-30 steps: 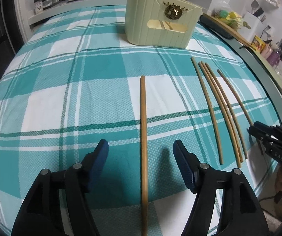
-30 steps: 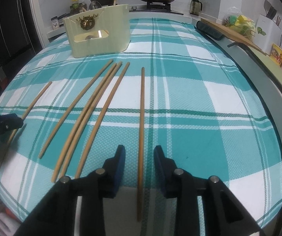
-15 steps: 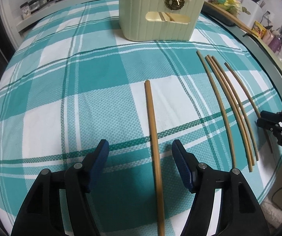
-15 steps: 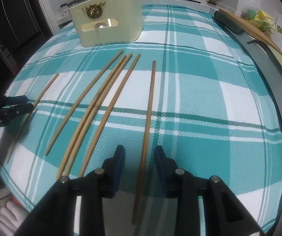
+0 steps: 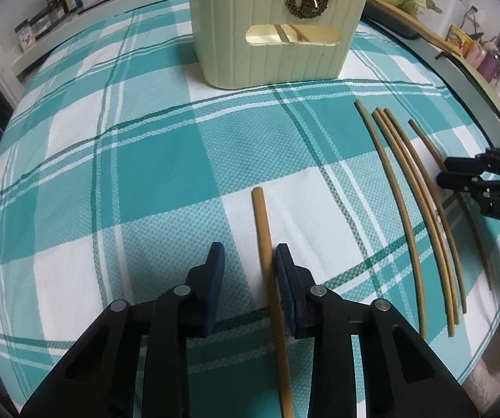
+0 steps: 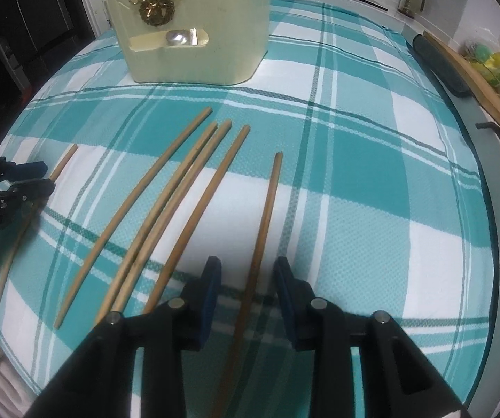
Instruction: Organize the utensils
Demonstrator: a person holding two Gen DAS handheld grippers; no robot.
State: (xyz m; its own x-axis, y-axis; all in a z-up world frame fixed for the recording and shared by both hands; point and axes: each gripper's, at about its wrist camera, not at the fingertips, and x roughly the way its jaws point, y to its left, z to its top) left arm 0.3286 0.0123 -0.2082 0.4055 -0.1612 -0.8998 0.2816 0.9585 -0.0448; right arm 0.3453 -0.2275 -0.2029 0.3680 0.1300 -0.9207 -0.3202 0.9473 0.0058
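L gripper [image 5: 250, 261], jaws just closing, straddles a chopstick [image 5: 262, 230] w/ right pad touching; R gripper [image 6: 246, 271] sits part-open astride another chopstick [image 6: 267, 209], not clamped.

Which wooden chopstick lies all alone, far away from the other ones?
The thin brown wooden chopstick between the left gripper fingers. It lies apart on the checked cloth, while the other five lie close together.
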